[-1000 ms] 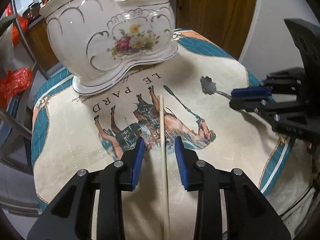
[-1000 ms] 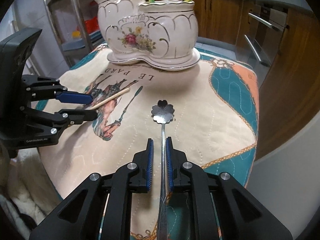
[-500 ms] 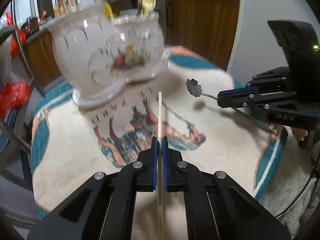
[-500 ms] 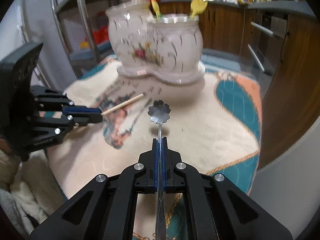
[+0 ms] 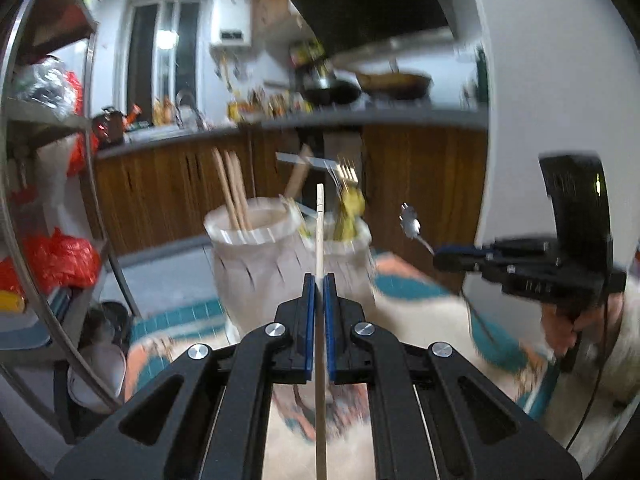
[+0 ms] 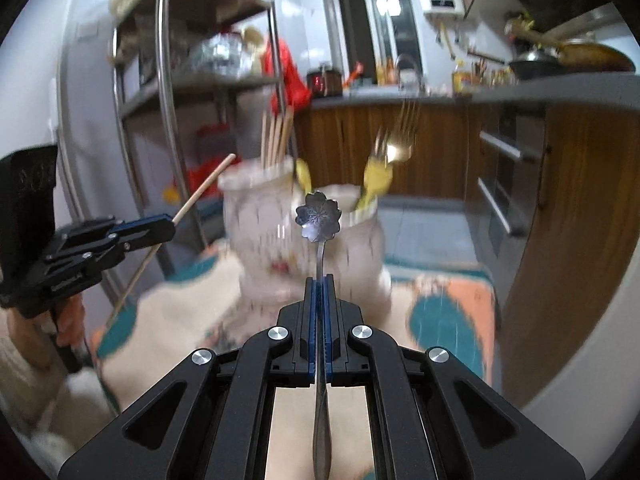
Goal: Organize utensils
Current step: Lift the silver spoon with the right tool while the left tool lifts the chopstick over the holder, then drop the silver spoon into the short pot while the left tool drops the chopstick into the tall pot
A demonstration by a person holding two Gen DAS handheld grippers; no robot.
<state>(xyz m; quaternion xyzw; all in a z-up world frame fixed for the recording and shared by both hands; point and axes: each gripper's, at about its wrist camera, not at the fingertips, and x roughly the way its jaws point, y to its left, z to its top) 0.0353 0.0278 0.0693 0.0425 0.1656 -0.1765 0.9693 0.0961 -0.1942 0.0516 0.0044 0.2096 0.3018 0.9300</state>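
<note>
The left gripper (image 5: 319, 280) is clamped on a wooden chopstick (image 5: 319, 232); the two blue pads press it from both sides, and the stick runs straight up toward 12 o'clock in the left wrist view, with its lower end going down out of the picture. The chopstick is lifted above the cloth (image 5: 432, 312). Its tip stands in front of the white ceramic holder (image 5: 256, 264), which is blurred.

The right gripper (image 6: 319, 280) is closed tight on the thin handle of a metal spoon (image 6: 319, 216) with a bowl in the shape of a flower. The spoon points to 12 o'clock in the right wrist view and is held in the air in front of the holder (image 6: 256, 216). From the left wrist view the right gripper (image 5: 440, 257) is seen at about 3 o'clock, with the spoon (image 5: 410, 226) pointing up and left toward the holder.

The holder has two compartments. The left one contains several wooden chopsticks (image 6: 276, 136); the right one contains a golden fork (image 6: 400, 136) and something yellow (image 6: 378, 178) that is too blurred to name. From the right wrist view, the left gripper (image 6: 170, 226) is at 9 o'clock and its chopstick (image 6: 206, 184) leans up toward the holder's left side, without touching it.
</note>
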